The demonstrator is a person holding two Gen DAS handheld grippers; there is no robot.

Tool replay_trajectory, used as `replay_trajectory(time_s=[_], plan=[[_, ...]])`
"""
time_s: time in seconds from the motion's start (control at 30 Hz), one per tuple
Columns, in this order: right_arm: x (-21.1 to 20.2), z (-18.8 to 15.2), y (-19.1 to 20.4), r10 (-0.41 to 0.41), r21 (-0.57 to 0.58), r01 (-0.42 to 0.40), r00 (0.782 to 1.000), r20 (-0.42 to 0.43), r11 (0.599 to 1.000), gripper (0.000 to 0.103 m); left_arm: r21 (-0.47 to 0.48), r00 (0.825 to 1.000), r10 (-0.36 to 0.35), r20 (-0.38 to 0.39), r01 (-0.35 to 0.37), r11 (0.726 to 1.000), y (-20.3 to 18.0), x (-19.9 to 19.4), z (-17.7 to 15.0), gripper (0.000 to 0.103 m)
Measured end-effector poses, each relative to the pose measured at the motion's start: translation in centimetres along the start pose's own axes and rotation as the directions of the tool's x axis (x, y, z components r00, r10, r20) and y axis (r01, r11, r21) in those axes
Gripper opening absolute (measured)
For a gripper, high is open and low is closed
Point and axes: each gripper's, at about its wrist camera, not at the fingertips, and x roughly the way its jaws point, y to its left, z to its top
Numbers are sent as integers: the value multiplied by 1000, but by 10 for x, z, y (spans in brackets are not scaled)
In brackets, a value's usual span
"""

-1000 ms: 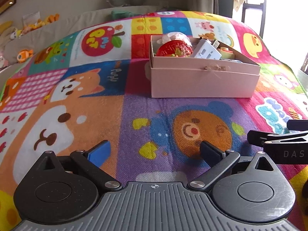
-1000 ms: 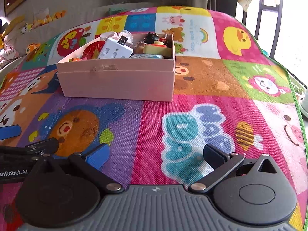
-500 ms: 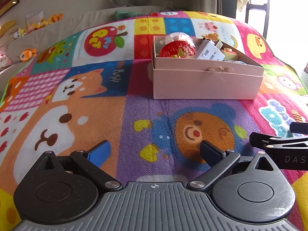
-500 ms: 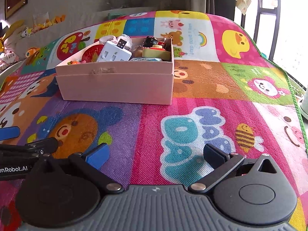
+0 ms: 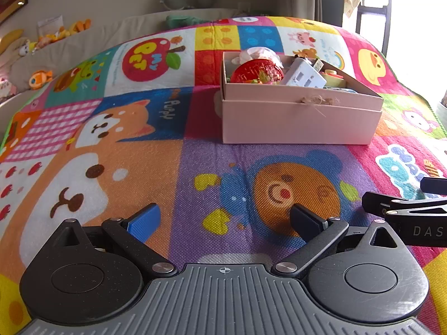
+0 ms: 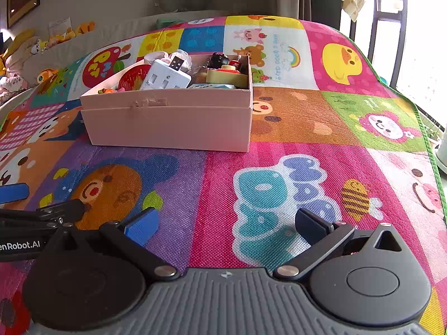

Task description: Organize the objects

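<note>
— So, from left to right, what does each camera catch that the other misses?

— Left wrist view: the left gripper (image 5: pixel 225 217) hangs low over the play mat (image 5: pixel 178 173), above the bear patch, fingers wide apart and holding nothing. It sees the shiba dog print and the soft toys (image 5: pixel 42 76) along the far left edge. The right wrist view loses most of that but shows the duck square and the mat's green-trimmed right edge (image 6: pixel 430 139), plus a chair (image 6: pixel 391 28) by the bright window.

— And the right gripper?

— The right gripper (image 6: pixel 226 223) sits over the teal lettering, fingers equally spread, empty. Each tool pokes into the other's frame: the right one at the left view's right border (image 5: pixel 405 215), the left one at the right view's left border (image 6: pixel 42 217).

— Where is the box?

— The pink cardboard box (image 5: pixel 299 122) stands open on the mat ahead of both grippers, well apart from them. The left view shows a red faceted ball (image 5: pixel 258 71) at its left end, a pale bundle behind that and a white USB power adapter (image 5: pixel 304 74) leaning beside the ball. The right view adds what sits at the box's right end: a tan round toy with a red top (image 6: pixel 226 74) and a small black figure (image 6: pixel 216 58) behind it.

— Room to move?

— Bare mat lies between the grippers and the box, and more to the box's right.
</note>
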Motion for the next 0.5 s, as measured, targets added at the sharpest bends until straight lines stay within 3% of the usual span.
replay_trajectory(time_s=[0.5], plan=[[0, 0, 0, 0, 0, 0, 1000, 0, 1000, 103, 0, 1000, 0, 0, 0, 1000, 0, 0, 0, 102]])
